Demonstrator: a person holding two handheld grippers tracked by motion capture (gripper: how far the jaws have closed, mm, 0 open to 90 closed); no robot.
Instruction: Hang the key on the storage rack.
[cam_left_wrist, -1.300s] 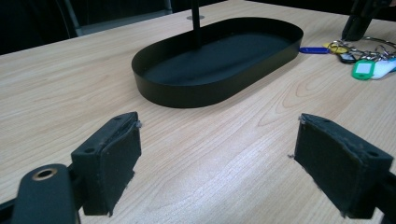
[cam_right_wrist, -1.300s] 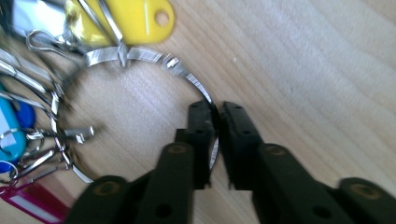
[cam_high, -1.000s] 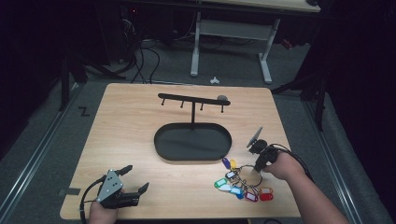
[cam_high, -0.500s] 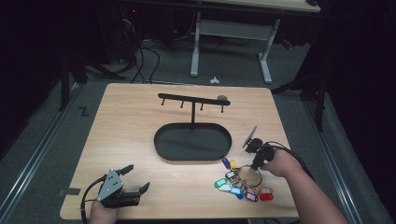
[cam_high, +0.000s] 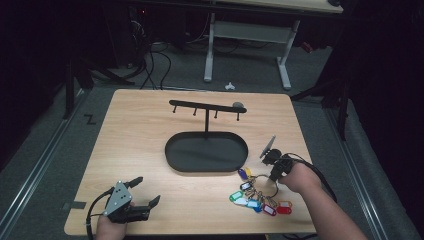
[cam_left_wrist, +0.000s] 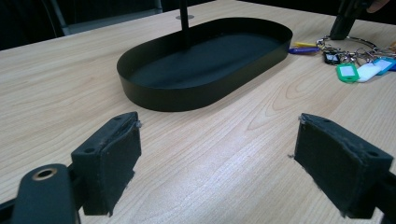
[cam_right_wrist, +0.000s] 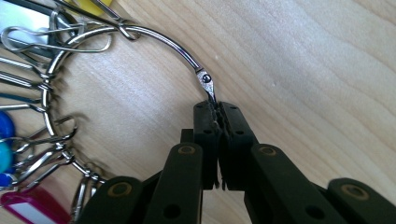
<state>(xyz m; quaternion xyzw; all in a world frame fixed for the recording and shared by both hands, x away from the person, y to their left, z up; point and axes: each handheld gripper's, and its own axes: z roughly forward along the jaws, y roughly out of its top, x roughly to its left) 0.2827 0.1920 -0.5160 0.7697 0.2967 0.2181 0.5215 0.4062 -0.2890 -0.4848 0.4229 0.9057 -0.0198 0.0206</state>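
The wooden table (cam_high: 150, 150) spreads out ahead of both my grippers, and on it, forward of my left gripper (cam_high: 144, 194) and off toward my right one, stands the black oval tray (cam_high: 175, 150) with a thin post rising from its middle to a crossbar of hooks (cam_high: 205, 106). In the left gripper view the tray (cam_left_wrist: 140, 88) lies just beyond my two pads (cam_left_wrist: 112, 154), which stand wide apart with nothing but bare wood between them; that gripper sits near the table's near edge, well apart from everything else, my left hand (cam_high: 112, 227) behind it.

My right gripper (cam_high: 274, 176) is down at the table beside the tray's right end, with my right hand (cam_high: 300, 177) wrapped round it and the cable trailing back over my forearm. Its jaws are pinched together on the big metal key ring (cam_right_wrist: 154, 37) (right at the ring's hinged clasp, as the right gripper view shows it), with the pads pressed flat against each other around the wire. From my fingertips the ring curves away to the left in that view, lying on the wood.

Strung on the ring, on the side away from my grip, hang small wire loops and the coloured key tags (cam_high: 257, 202): green, white, blue, red and yellow, fanned out on the table just nearer me than the ring.
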